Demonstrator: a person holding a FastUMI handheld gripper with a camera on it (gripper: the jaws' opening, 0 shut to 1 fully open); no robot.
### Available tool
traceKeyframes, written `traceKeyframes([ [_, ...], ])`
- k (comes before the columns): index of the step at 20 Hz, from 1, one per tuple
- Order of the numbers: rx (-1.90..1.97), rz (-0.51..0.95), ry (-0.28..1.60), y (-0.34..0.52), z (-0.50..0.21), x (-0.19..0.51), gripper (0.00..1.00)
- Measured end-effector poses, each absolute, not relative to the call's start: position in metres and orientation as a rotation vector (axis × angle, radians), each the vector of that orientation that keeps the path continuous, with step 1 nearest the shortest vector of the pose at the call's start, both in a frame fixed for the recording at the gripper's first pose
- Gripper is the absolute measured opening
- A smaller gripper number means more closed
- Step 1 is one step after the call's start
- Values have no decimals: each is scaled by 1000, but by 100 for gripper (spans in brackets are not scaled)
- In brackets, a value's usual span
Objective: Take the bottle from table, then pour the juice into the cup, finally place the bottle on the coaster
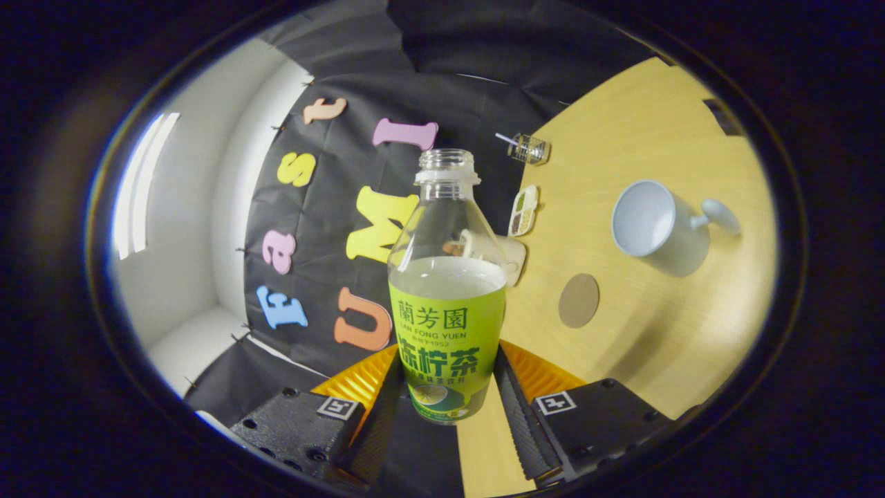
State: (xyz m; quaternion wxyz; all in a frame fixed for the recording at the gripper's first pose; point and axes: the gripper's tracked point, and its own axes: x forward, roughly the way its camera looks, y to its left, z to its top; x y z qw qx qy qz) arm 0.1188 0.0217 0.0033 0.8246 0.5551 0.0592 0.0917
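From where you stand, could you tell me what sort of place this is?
Likely a staged recording booth: a black cloth wall, a wooden table set with a cup and coaster, the gripper holding a bottle.

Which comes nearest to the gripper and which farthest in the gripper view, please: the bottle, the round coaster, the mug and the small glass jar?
1. Bottle: held between the fingers of the gripper, lifted and tilted.
2. Round coaster: on the table just beyond the bottle.
3. Mug: past the coaster, handle pointing away from the bottle.
4. Small glass jar: at the table's far edge by the black cloth.
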Motion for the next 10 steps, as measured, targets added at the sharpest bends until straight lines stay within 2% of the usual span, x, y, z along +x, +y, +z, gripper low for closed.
traceKeyframes([
  [4,852,116,175,16,-11,114,78],
  [10,439,15,105,-8,2,115,79],
])
